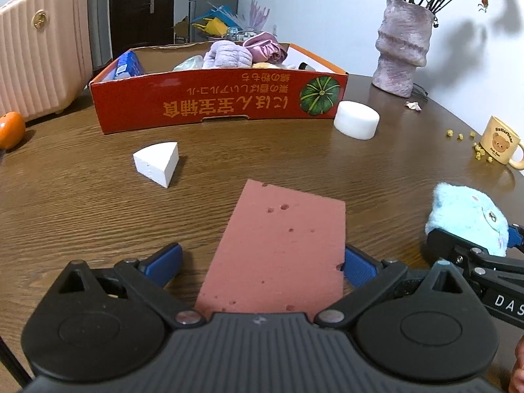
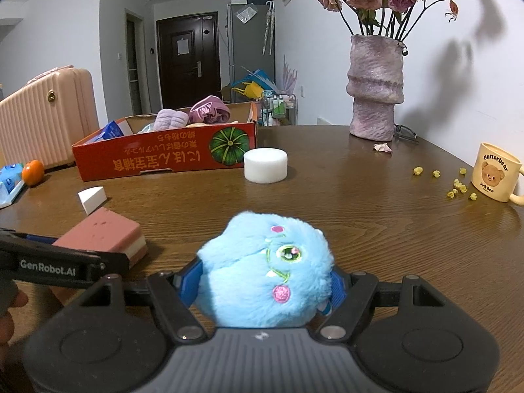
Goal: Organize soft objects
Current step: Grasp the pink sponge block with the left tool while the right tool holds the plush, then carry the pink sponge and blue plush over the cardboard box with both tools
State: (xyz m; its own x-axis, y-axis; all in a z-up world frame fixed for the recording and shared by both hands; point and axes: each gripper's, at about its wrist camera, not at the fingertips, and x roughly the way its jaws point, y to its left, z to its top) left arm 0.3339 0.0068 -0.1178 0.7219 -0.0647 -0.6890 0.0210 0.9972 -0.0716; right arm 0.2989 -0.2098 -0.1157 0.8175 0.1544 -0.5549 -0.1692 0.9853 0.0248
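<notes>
Holding now: my right gripper (image 2: 265,281) has the blue plush toy (image 2: 267,271) between its blue pads, jaws about half spread, fur bulging past both fingers; the toy sits low over the table (image 2: 360,196), near its front edge.
Left side: my left gripper (image 1: 262,262) stands wide around the pink sponge block (image 1: 278,249); the right pad touches its edge, the left pad stands clear, so nothing is clamped yet.
Plush handling: light and squashy, I judge; it gives under pressure, so a hold across the middle of the body suits it, not the fur tips.
Sponge handling: light, soft foam with a pale layer underneath; I would pinch its long sides near the middle.
Other soft pieces: white foam wedge (image 1: 157,162) and white foam cylinder (image 1: 356,119) lie apart on the table, the cylinder just beside the box.
Destination, I judge: red cardboard box (image 1: 209,98), already holding cloths.
Surface: dark wood grain, dry, fairly smooth.
Room: vase of dried roses (image 2: 375,88), bear mug (image 2: 496,172), orange (image 2: 32,172), pink suitcase (image 1: 39,49), dark door behind.
</notes>
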